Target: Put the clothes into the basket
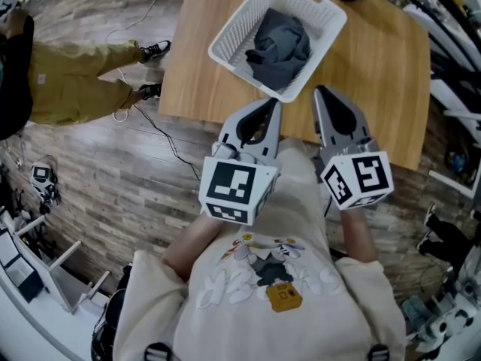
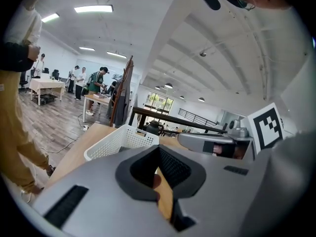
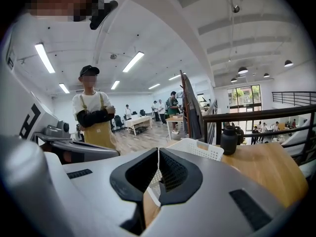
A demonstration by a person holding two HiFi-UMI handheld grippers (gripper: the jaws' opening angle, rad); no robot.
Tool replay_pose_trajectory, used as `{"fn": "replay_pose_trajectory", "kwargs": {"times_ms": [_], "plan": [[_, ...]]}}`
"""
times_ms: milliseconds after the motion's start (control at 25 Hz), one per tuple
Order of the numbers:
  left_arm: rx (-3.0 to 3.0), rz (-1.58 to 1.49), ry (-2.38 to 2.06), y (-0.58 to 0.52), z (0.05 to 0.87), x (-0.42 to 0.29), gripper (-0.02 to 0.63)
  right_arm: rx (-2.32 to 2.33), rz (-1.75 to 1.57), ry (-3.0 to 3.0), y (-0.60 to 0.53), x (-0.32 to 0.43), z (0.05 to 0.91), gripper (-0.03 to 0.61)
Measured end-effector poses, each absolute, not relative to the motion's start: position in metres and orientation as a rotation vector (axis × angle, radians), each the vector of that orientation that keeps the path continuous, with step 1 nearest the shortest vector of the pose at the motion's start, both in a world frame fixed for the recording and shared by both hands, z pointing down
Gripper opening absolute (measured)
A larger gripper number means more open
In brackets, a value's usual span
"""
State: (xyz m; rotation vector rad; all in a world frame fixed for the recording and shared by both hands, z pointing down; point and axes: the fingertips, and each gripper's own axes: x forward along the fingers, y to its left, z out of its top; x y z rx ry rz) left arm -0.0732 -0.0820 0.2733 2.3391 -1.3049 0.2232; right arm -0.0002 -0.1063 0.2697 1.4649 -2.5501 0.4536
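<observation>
A white perforated basket [image 1: 324, 15] stands on the wooden table [image 1: 376, 66], with a dark grey garment [image 1: 279, 47] bunched inside it. My left gripper [image 1: 273, 104] hangs just short of the table's near edge, close to the basket's near corner, jaws shut and empty. The right gripper [image 1: 322, 93] sits beside it, its tips over the table edge, also shut with nothing between the jaws. In the left gripper view the basket [image 2: 118, 141] shows beyond the closed left gripper [image 2: 159, 149]. The right gripper view shows the basket [image 3: 197, 148] past the closed right gripper [image 3: 158, 151].
A person in mustard trousers [image 1: 75, 81] stands on the wood-plank floor left of the table, with cables [image 1: 161, 130] trailing nearby. A black jug [image 3: 228, 139] stands on the table beyond the basket. Chairs and equipment [image 1: 45, 269] crowd the lower left; shelving lines the right.
</observation>
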Motion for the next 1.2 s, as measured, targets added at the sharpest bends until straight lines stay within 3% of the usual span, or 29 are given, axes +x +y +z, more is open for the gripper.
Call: {"fn": "replay_pose_trajectory", "kwargs": {"times_ms": [560,1200], "plan": [[2.277,0.225,-1.425,-0.044,0.26,-0.035,0.0,1.397,0.452,-2.658,-0.066,0.034,0.243,0.025],[2.238,0.231,-1.509,0.031,0.271,0.009,0.0,1.314,0.483,-2.69,0.017,0.074,0.267,0.025]]}}
